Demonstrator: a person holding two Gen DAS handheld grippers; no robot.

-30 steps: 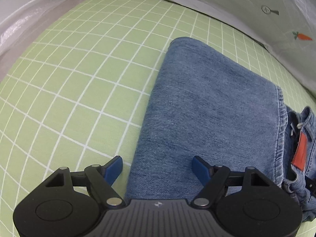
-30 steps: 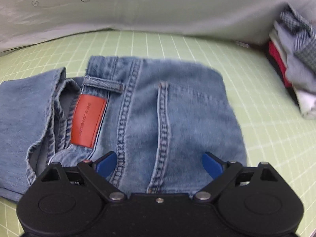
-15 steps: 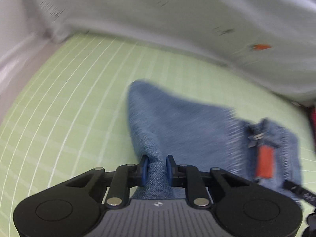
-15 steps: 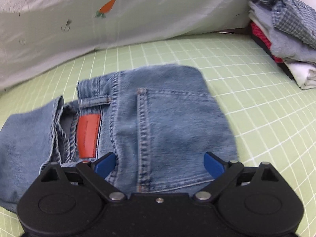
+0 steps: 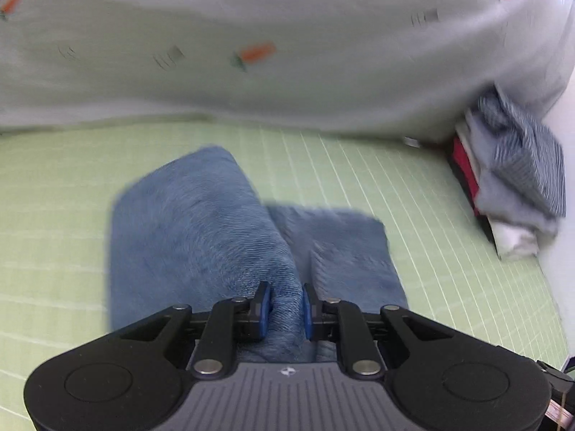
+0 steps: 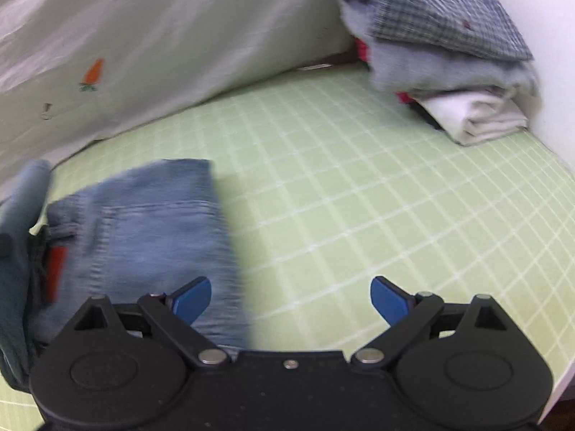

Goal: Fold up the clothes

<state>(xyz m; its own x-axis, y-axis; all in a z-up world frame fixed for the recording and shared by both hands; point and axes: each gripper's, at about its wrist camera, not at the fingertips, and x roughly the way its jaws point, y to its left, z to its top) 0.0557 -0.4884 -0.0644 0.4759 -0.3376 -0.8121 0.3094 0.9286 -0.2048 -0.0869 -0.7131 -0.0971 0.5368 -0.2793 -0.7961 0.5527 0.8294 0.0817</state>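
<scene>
Blue jeans (image 5: 201, 237) lie folded on the green checked sheet (image 5: 413, 215). My left gripper (image 5: 285, 307) is shut on the near fold of the jeans and holds that fold raised over the lower layer. In the right wrist view the jeans (image 6: 143, 222) lie at the left, with their red waistband patch (image 6: 55, 273) showing. My right gripper (image 6: 291, 296) is open and empty, with its left fingertip over the jeans' right edge and the rest over bare sheet.
A stack of folded clothes (image 6: 442, 54) sits at the far right against the wall, also in the left wrist view (image 5: 510, 183). A white sheet with carrot prints (image 5: 287, 43) hangs along the back edge.
My left gripper closed on the jeans' fold, lifted it and swung it toward the right. My right gripper stayed open and shifted right, off the jeans.
</scene>
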